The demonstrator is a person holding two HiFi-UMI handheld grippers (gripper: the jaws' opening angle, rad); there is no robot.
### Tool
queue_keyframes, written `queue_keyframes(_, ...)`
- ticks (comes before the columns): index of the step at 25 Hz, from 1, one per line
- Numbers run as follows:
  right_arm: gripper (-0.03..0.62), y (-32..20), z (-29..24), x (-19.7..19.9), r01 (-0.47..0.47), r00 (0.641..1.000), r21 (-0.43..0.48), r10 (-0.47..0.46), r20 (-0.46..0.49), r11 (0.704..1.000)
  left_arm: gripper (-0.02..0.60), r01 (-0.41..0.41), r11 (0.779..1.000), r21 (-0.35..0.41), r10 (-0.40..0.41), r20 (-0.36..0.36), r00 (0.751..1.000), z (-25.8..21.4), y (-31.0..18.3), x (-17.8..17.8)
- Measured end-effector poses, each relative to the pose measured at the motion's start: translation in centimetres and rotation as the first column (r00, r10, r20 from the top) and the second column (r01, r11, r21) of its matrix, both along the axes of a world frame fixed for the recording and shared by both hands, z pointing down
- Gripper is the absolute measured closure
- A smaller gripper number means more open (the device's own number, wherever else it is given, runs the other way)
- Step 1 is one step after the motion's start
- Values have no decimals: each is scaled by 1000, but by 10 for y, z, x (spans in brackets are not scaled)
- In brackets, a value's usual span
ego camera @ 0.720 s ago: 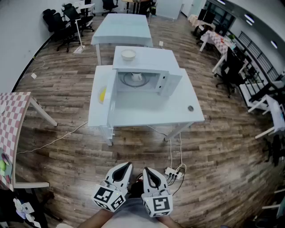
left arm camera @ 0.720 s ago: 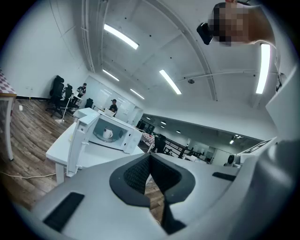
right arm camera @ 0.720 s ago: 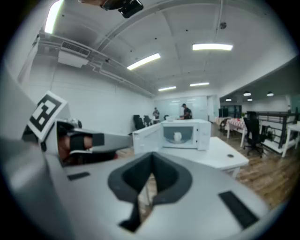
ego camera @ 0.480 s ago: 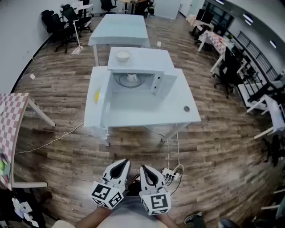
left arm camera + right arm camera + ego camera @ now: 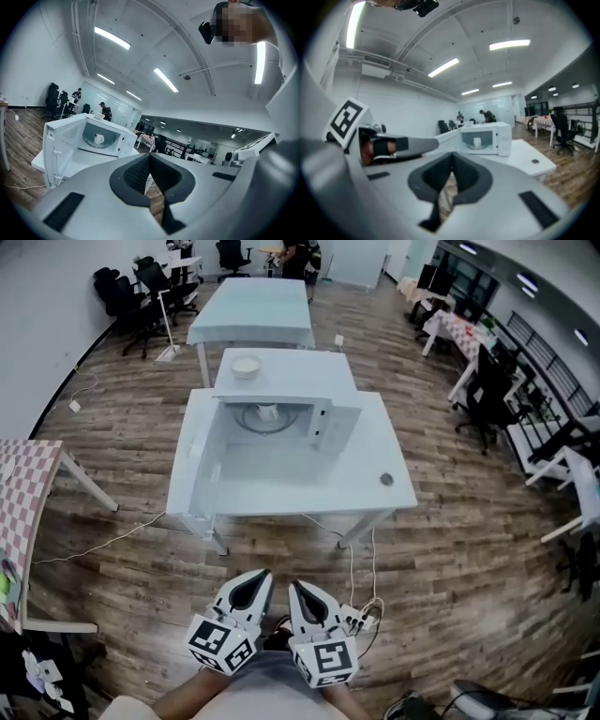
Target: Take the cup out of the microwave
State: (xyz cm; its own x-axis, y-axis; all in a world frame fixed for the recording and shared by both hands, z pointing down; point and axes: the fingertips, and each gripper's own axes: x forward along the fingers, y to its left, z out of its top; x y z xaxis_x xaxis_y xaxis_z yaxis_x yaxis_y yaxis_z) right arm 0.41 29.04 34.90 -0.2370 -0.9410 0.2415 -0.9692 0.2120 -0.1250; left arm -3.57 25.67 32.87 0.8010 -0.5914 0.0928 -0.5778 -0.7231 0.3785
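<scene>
I hold the left gripper and right gripper side by side at 6 o'clock in the head view. Both tongs are closed tip to tip with nothing between them, as each gripper view confirms. The cup stands upright on the turntable inside the microwave, at 12 o'clock from the grippers and well apart from them. The door is swung fully open on the left, toward 7 o'clock, so the cavity mouth is unobstructed. A bowl rests on the microwave roof. The table has its near edge facing me, with bare floor between that edge and the grippers. A power strip with cables lies just beside the right gripper at 2 o'clock.
</scene>
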Motion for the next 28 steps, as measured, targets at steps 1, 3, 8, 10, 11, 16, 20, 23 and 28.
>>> queue_keyframes(1,572,-1,1,4,5,1000,2,-5,6,1000,568,3,1000,8,-3,6,1000,0,0,3)
queue_keyframes(3,572,-2,5,10,18,1000,5,-18,6,1000,568,12,1000,19,-12,14,1000,2,-1,9)
queue_keyframes(8,572,-6,2,24,20,1000,26,-21,21,999,568,11,1000,14,-12,32,999,5,-3,22)
queue_keyframes(10,572,-13,2,29,19,999,29,-20,29,999,568,6,1000,14,-7,30,1000,4,-8,29)
queue_keyframes(11,572,-16,3,31,20,999,27,-21,30,999,568,2,1000,14,-3,29,1000,4,-11,32)
queue_keyframes(16,572,-39,6,37,25,999,24,-26,23,999,568,-13,1000,14,12,22,1000,8,-30,42)
queue_keyframes(20,571,-60,7,41,28,1000,17,-28,14,999,568,-8,1000,4,8,8,1000,8,-52,47)
queue_keyframes(23,571,-81,6,40,36,999,14,-36,6,999,568,-6,1000,8,6,-3,1000,5,-72,47)
queue_keyframes(28,572,-119,5,36,52,999,9,-52,-1,999,568,-9,1000,2,9,-9,1000,3,-106,47)
